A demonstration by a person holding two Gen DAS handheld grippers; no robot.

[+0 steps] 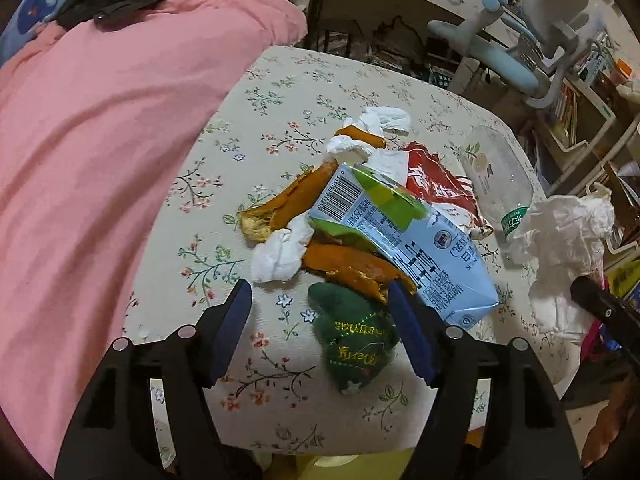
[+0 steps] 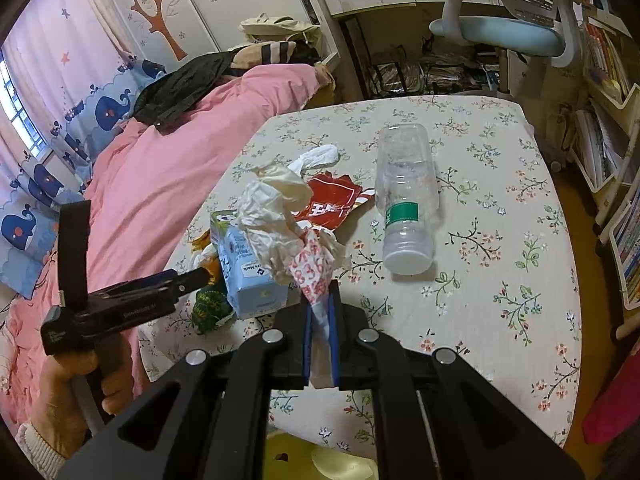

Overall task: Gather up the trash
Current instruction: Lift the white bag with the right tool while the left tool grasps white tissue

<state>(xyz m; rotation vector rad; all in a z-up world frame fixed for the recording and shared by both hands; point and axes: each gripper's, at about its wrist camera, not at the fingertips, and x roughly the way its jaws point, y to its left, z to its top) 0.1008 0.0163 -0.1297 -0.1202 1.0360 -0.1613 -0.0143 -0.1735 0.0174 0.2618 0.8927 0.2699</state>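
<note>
Right gripper [image 2: 322, 312] clamped on crumpled plastic bag [image 2: 280, 220], bag bunched just ahead of the tips. Blue milk carton [image 2: 248, 272] just left of gripper, touching bag. Clear bottle [image 2: 406, 200] lying ahead-right on bed [image 2: 500, 240]. Left gripper [image 2: 192, 278] far left, tips at carton.

We see bare floral sheet [image 2: 500, 240] right of the lying bottle [image 2: 406, 200]: open passage. Left, the pink quilt [image 2: 168, 184] walls the edge. The trash heap [image 1: 360, 216] blocks the centre.
</note>
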